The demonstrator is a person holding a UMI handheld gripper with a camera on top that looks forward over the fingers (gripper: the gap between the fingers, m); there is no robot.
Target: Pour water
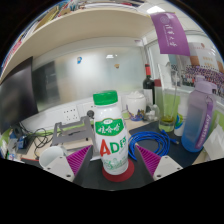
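White plastic bottle [113,133] with a green cap stands upright between the 2 spread fingers [77,161] of the gripper [113,160], gaps either side, probably lined up for grasping before pouring.

Clearance ahead of the tool [113,160]: blocked at centre.
The gap between the spread fingers is filled by an upright white bottle [112,135]. A blue cable coil [153,141] and a purple bottle [198,115] crowd the table [178,160] rightward; cluttered wires [55,143] lie leftward.
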